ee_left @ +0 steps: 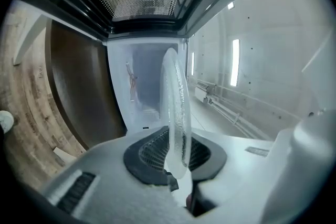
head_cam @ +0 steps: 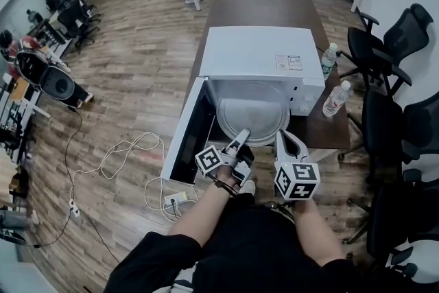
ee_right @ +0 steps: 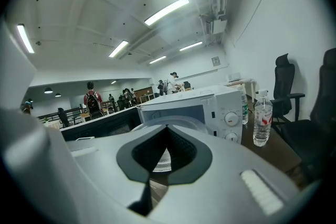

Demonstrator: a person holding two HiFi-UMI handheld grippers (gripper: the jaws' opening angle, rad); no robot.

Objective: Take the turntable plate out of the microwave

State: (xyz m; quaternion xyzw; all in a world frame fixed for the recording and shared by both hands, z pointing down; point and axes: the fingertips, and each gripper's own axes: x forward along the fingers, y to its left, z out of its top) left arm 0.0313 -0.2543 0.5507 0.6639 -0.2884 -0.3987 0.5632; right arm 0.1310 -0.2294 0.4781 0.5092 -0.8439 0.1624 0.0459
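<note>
The round glass turntable plate (head_cam: 250, 114) sticks partly out of the open white microwave (head_cam: 260, 51) on a brown table (head_cam: 264, 10). My left gripper (head_cam: 244, 134) is shut on the plate's front rim. In the left gripper view the plate (ee_left: 176, 107) stands edge-on between the dark pads of the left gripper (ee_left: 178, 165). My right gripper (head_cam: 281, 136) hovers just right of it, at the microwave's front, shut and holding nothing. In the right gripper view the right gripper's (ee_right: 167, 131) tips meet, with the microwave (ee_right: 210, 107) and plate (ee_right: 161, 161) beyond.
The microwave door (head_cam: 186, 132) hangs open to the left. Two water bottles (head_cam: 336, 99) (head_cam: 328, 60) stand on the table right of the microwave. Black office chairs (head_cam: 387, 44) line the right side. A power strip (head_cam: 175, 200) and white cable lie on the wooden floor.
</note>
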